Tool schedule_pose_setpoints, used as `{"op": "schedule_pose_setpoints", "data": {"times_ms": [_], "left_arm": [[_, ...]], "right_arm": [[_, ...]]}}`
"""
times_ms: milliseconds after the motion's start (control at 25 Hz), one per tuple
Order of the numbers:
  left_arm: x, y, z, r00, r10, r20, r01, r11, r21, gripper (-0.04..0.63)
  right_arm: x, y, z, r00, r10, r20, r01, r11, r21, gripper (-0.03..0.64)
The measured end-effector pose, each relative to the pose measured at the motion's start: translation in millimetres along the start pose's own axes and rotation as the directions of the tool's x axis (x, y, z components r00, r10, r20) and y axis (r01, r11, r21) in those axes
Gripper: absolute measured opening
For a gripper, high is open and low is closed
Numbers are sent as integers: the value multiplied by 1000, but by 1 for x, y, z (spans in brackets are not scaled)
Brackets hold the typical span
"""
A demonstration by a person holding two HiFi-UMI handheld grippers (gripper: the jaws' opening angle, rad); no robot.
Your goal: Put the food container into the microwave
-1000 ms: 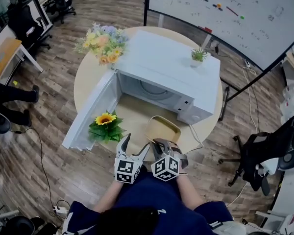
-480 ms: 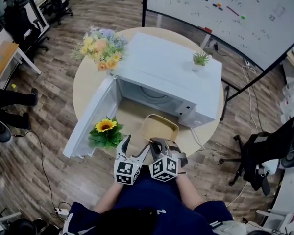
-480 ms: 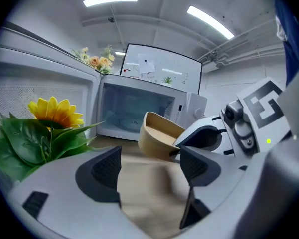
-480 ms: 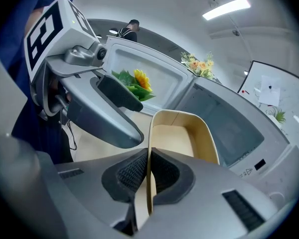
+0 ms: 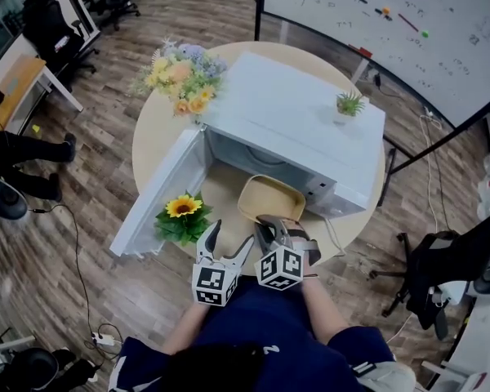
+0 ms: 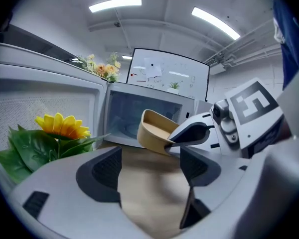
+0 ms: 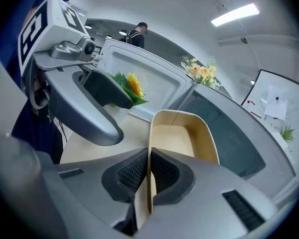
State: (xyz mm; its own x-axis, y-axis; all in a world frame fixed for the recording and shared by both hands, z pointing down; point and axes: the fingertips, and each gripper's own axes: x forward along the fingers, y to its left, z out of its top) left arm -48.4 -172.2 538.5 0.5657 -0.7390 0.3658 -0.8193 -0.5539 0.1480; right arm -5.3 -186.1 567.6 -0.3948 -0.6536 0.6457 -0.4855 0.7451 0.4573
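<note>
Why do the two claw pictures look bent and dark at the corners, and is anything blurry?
Left gripper view: a wide-angle lens bows the microwave door and blackens the corners; ceiling lights blow out white. Right gripper view: same bending, yet the food container looks sharp. Head view: even light, whiteboard edge curves.

Wood floor, whiteboard, office chair, ceiling striplights.
</note>
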Motion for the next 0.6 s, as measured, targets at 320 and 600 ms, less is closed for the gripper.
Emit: {"op": "schedule_pose_setpoints", "data": {"times_ms": [320,600], "left_arm": [[0,-2,6,1000,3,7,-3,1000,9,365],[-5,5,6,1000,29,6,-29,1000,10,365]], "right_arm": [[23,-23,9,997,73,-19,-75,994,-78,20],[47,-46,15,995,86,-45,-91,987,-131,20]]}}
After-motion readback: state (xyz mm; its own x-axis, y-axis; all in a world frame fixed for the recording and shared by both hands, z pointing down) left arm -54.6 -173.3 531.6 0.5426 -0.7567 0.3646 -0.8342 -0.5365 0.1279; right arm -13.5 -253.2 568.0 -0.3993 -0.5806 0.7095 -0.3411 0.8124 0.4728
